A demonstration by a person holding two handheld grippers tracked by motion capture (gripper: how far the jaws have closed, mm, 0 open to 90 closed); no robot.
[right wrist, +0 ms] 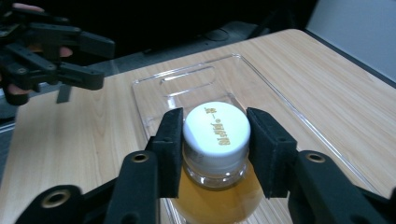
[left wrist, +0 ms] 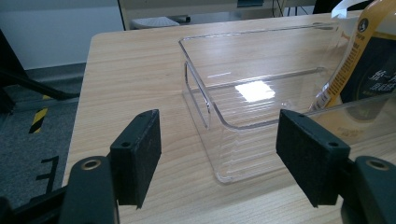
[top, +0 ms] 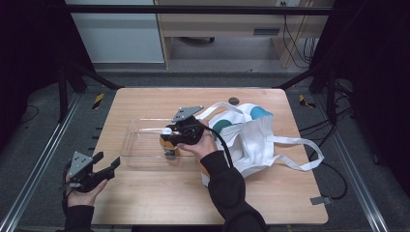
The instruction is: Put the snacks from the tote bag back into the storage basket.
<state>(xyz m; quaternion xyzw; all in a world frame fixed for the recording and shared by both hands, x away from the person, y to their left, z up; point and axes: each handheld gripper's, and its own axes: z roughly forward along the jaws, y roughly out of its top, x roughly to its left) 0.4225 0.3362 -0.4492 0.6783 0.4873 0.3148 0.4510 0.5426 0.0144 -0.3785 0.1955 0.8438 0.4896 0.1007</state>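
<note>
One bottle stands upright between the right gripper's jaws, pads at its white cap, over the near end of the clear tray; left gripper, jaws apart and empty, waits well off at the table's edge.

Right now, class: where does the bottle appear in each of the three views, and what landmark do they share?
High view: bottle at centre, under the right gripper.
Left gripper view: at the right edge, behind the clear tray.
Right gripper view: bottom centre, white cap between the jaws.
Shared landmark: the clear tray.
</note>
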